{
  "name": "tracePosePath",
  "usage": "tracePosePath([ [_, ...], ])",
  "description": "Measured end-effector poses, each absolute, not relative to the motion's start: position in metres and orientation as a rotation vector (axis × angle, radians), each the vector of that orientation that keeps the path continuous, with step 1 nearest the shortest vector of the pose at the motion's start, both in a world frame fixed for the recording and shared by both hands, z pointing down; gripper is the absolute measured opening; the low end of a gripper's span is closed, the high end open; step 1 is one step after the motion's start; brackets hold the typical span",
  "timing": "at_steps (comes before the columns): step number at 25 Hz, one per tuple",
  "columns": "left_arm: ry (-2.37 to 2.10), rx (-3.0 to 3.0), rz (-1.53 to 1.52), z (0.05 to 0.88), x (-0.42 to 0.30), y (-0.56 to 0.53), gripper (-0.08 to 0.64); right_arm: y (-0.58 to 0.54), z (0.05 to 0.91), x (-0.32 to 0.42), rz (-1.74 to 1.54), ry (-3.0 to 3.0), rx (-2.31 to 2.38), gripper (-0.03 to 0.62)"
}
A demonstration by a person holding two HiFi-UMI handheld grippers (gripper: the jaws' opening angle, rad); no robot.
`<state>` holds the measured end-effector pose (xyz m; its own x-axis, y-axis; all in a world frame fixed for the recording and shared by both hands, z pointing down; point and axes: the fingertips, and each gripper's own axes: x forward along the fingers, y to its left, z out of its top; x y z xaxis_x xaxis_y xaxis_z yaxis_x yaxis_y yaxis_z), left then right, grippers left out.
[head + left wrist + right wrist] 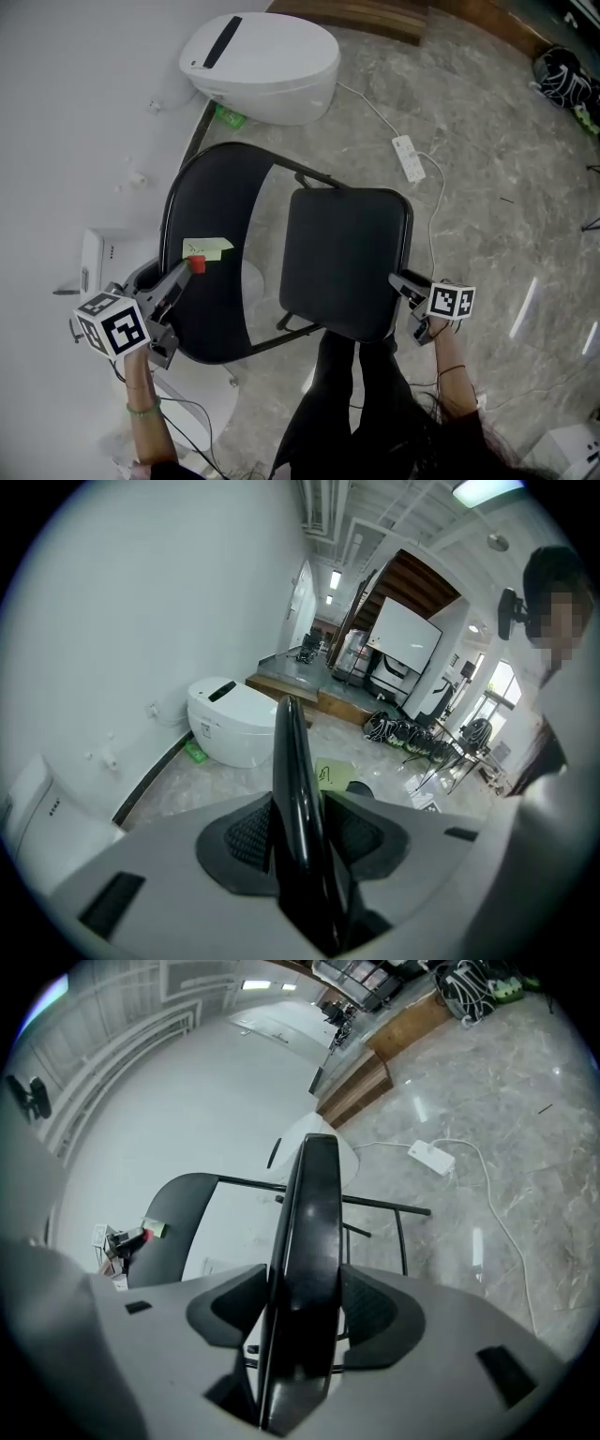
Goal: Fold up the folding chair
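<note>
Left gripper [187, 274] first, head view: it's clamped on the near edge of the backrest [211, 202] of the folding chair [347, 300], right by a yellow sticky note [208, 247]. The right gripper [401, 281] is closed on the near right corner of the seat [342, 239]. The chair is stood on the floor [487, 206], opened out, with a white toilet [262, 61] just beyond it.

Left gripper view: the thin black backrest edge is pinched tight between both pads [248, 841].

Right gripper view: the thicker seat edge is gripped the same way, so those jaws are held fairly wide.

So the fold looks barely started, nothing collapsed yet. Next, the seat probably has to be swung up toward the backrest, both grips kept firm so the frame isn't dropped.
</note>
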<state>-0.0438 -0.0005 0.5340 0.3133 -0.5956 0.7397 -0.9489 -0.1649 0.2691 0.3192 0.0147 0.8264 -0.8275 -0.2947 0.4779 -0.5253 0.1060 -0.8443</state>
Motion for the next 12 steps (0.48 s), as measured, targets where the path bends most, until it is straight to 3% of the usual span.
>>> tracePosePath([
  [12,-1.394,1.86,0.59,0.51,-0.031,-0.002,0.121,0.014,0.758,0.252,1.737,-2.275,0.622,0.232],
])
